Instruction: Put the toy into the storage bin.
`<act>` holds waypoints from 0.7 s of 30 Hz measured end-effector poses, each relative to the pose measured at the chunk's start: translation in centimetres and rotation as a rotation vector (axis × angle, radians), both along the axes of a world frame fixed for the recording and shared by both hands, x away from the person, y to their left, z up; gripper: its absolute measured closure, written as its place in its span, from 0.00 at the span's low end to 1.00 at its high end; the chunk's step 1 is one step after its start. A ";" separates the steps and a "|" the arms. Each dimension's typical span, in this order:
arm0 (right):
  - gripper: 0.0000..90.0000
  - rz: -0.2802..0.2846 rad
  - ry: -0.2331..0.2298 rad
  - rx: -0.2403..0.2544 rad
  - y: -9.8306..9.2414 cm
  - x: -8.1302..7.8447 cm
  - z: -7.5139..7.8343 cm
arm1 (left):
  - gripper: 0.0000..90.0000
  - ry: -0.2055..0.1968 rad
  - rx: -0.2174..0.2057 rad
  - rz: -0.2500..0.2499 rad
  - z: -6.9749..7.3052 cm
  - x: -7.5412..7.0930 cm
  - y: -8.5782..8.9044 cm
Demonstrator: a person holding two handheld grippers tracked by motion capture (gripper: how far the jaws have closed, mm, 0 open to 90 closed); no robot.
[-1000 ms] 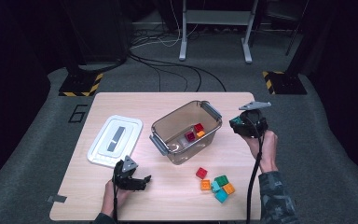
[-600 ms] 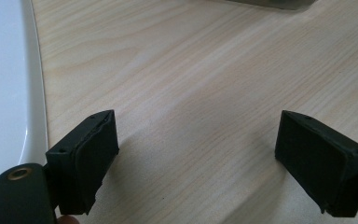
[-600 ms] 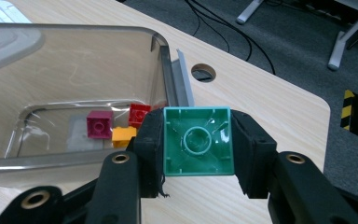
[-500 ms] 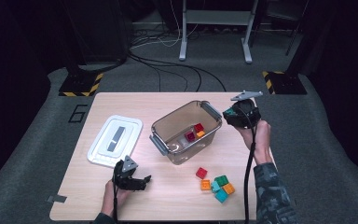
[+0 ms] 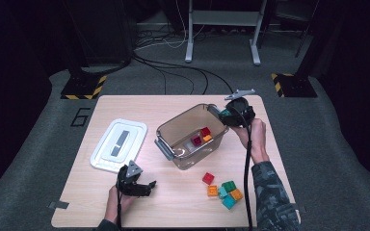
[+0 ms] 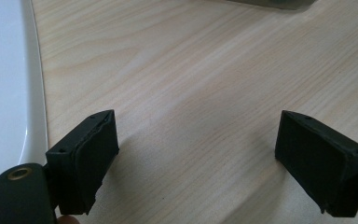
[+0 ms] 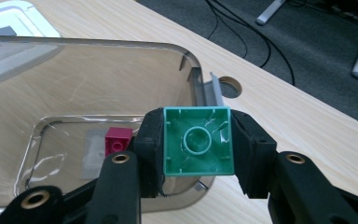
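My right gripper (image 5: 227, 116) is shut on a green brick (image 5: 224, 114) and hangs over the far right corner of the clear plastic bin (image 5: 167, 144). In the right gripper view the green brick (image 7: 197, 149) shows its hollow underside, pinched between the jaws of my right gripper (image 7: 196, 125), above the bin rim (image 7: 121, 45). A magenta brick (image 7: 118, 141) lies on the bin floor. From above, a red brick (image 5: 205, 132), a magenta brick (image 5: 196, 140) and an orange brick (image 5: 207, 138) lie in the bin. My left gripper (image 5: 139, 185) rests open near the table's front edge, its jaws (image 6: 196, 149) over bare wood.
The white lid (image 5: 118, 144) lies left of the bin, and its edge (image 6: 4, 93) shows beside my left gripper. Several loose bricks sit in front of the bin: a red one (image 5: 208, 178), an orange one (image 5: 213, 190), a green one (image 5: 229, 186) and a teal one (image 5: 229, 202). A cable hole (image 7: 229, 85) is in the table.
My right gripper has carried the green brick leftward to the bin's far right corner. The left gripper has stayed in place.
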State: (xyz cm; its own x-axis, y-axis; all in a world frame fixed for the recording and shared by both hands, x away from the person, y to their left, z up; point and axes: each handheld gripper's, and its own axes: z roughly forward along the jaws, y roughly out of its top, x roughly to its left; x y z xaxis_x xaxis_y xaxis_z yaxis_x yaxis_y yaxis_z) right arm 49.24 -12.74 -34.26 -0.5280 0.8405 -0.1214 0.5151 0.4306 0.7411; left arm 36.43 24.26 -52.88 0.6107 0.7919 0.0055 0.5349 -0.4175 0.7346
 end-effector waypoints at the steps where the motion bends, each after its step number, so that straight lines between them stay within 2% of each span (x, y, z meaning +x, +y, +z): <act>1: 0.65 0.003 0.002 0.001 0.2 0.2 -0.1 | 0.14 0.000 -0.004 0.003 0.0 0.0 0.0; 15: 0.64 0.039 0.057 -0.029 2.2 2.0 -2.0 | 0.14 0.003 0.003 -0.002 0.0 0.0 0.0; 21: 0.40 0.021 0.066 -0.015 2.3 1.8 -2.2 | 0.14 0.000 0.004 -0.003 0.0 0.0 0.0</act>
State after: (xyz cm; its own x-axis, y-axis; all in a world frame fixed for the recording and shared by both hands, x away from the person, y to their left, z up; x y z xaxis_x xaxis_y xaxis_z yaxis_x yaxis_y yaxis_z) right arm 51.05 -10.44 -36.43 -0.5531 0.8272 -0.0988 0.5529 0.4532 0.6993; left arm 36.43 24.28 -52.85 0.6128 0.7902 0.0086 0.5336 -0.4218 0.7330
